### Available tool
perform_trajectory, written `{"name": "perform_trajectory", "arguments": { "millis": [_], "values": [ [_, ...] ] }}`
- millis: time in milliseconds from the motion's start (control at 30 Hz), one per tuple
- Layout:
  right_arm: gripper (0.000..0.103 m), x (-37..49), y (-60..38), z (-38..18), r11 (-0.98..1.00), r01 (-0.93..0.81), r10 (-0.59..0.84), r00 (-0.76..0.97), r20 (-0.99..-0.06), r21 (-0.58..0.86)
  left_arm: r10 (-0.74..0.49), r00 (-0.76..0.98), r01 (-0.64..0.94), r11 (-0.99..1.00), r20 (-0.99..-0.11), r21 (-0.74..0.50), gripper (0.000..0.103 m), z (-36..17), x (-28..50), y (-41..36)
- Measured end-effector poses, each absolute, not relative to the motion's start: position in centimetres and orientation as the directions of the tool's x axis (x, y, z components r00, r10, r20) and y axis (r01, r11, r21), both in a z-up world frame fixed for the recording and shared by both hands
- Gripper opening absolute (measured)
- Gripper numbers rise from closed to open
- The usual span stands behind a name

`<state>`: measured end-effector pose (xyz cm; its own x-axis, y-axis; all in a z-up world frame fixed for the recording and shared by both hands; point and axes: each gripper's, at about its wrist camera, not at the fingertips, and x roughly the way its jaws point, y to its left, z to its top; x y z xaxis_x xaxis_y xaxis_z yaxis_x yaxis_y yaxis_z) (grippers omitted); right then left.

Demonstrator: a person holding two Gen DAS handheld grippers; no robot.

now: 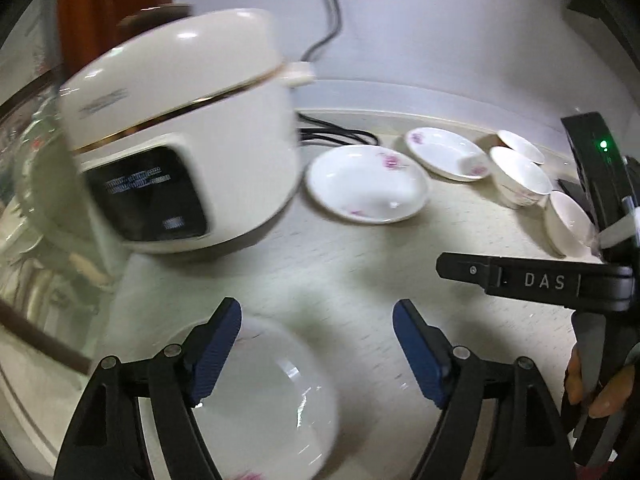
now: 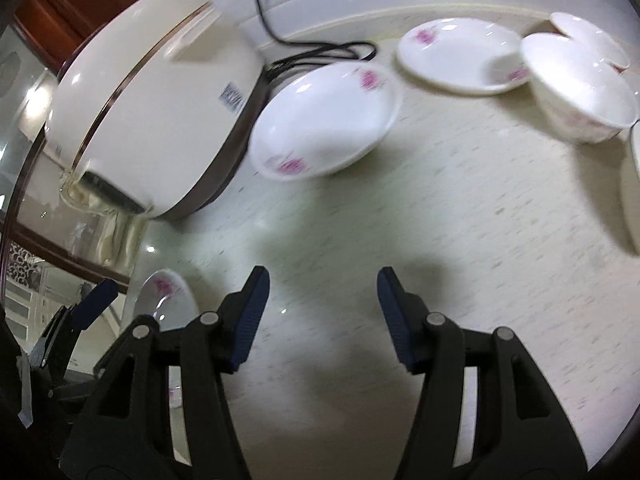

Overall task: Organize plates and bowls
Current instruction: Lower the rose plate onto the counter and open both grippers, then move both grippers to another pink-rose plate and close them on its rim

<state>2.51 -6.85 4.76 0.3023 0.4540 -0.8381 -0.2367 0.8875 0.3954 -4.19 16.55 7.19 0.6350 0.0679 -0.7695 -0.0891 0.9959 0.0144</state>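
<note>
My left gripper [image 1: 316,344] stands open over a white plate [image 1: 276,400] with pink flowers that lies on the pale table [image 1: 360,272]; its pads are wide apart and do not press on the plate. The same plate [image 2: 168,296] shows at the lower left of the right wrist view. My right gripper [image 2: 324,304] is open above bare table, with nothing between its fingers. Further back lie two more flowered plates [image 1: 368,184] [image 1: 448,152]. To their right stand three white bowls [image 1: 520,176] [image 1: 520,146] [image 1: 570,224].
A cream rice cooker [image 1: 180,132] stands at the back left, close to the nearer plate [image 2: 324,120]. Its black cable [image 1: 336,136] runs along the wall. The table's edge and glass lie at the left. A person's fingers [image 1: 600,384] hold the right gripper's handle.
</note>
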Motion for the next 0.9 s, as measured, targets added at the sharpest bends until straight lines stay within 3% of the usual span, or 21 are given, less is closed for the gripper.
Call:
{"name": "perform_trajectory", "arguments": {
  "millis": [433,900],
  "values": [
    [0.060,7.6,-10.0,3.0,0.902,-0.202,0.428,0.291,-0.856,0.383,-0.077,0.519,-0.029,0.994,-0.852,-0.108,0.081,4.1,0.8,13.7],
    [0.060,14.8,-6.5,1.4,0.896,-0.158,0.444,0.260,-0.858,0.415,-0.095,0.468,-0.062,0.988,-0.879,-0.140,0.081,2.3,1.6,14.6]
  ]
}}
